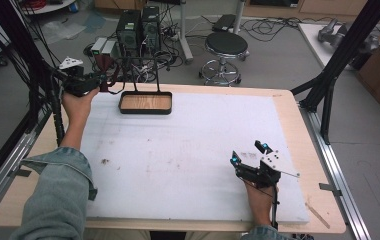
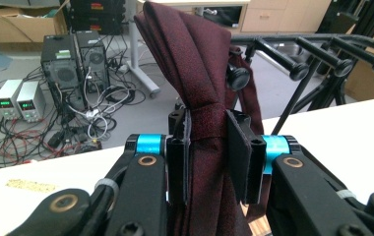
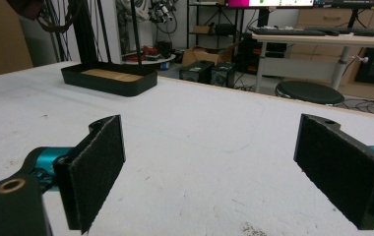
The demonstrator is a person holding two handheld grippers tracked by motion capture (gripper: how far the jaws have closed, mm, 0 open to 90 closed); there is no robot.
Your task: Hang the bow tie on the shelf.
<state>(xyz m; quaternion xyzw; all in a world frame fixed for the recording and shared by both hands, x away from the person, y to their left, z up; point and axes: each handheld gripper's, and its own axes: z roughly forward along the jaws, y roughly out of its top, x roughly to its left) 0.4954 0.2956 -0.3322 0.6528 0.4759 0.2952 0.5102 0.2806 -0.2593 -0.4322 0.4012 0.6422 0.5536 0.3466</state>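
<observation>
Pinching a dark red woven cloth (image 2: 200, 88) between its fingers, the left gripper (image 2: 208, 142) holds it beside the black peg rack (image 2: 318, 51), upper left of the high view, probably for hanging. The right gripper (image 3: 214, 162) rests idle on the white surface (image 1: 188, 150), fingers spread and empty.

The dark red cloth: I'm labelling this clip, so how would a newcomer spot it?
Find the white-topped table, then the black wire rack at its far left edge. The dark red folded cloth hangs there, pinched by the left gripper; nothing else nearby is fabric.

A wooden desk (image 1: 298, 120) carries a white mat (image 1: 188, 150); a black tray (image 1: 145, 103) sits on the mat, just beside the left claw (image 1: 98, 80).
</observation>
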